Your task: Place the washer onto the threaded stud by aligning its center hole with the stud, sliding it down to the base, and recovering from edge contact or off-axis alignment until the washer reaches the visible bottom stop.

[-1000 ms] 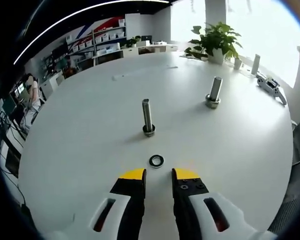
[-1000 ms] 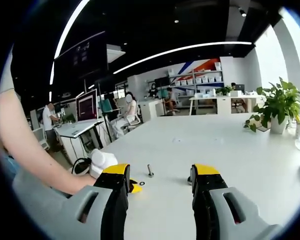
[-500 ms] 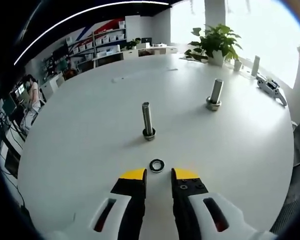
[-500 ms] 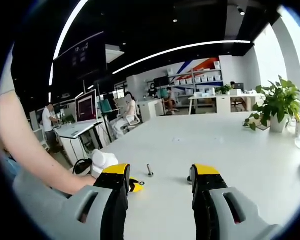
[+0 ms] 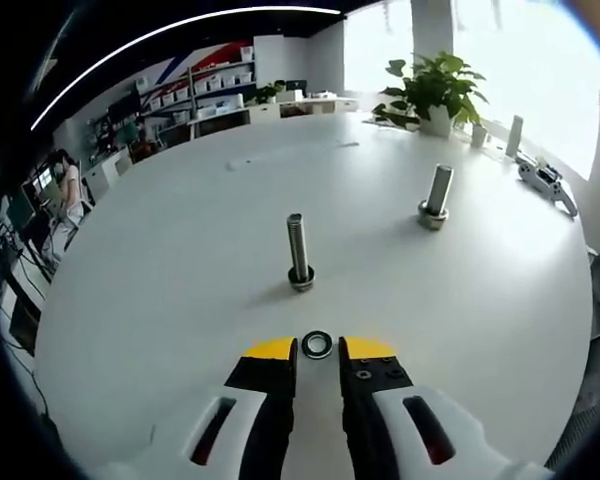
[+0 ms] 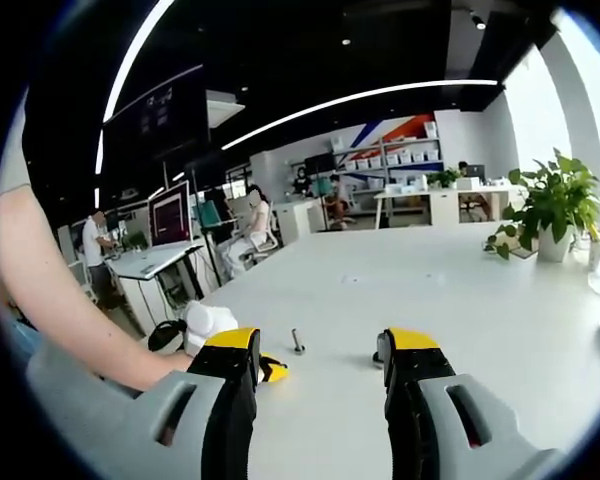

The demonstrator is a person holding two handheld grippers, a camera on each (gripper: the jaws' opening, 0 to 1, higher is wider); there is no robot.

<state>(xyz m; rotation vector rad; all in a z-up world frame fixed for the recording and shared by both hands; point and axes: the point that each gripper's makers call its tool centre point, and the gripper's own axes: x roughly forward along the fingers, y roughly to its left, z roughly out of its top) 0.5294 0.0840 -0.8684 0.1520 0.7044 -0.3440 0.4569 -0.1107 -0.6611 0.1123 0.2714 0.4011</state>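
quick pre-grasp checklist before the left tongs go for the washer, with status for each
1. Washer lies flat on the table, free of the studs: ok.
2. Left tongs open, washer between the yellow tips: ok.
3. Tips touching the washer: cannot tell.
4. Near stud upright, top bare, straight ahead of the washer: ok.
5. Far stud stands off to the side, out of the path: ok.
6. Right tongs open and holding nothing: ok.

left claw (image 5: 317, 352): jaws narrowly parted, at 6 o'clock | right claw (image 6: 320, 352): jaws wide apart | bare forearm (image 6: 55, 290) at 9 o'clock
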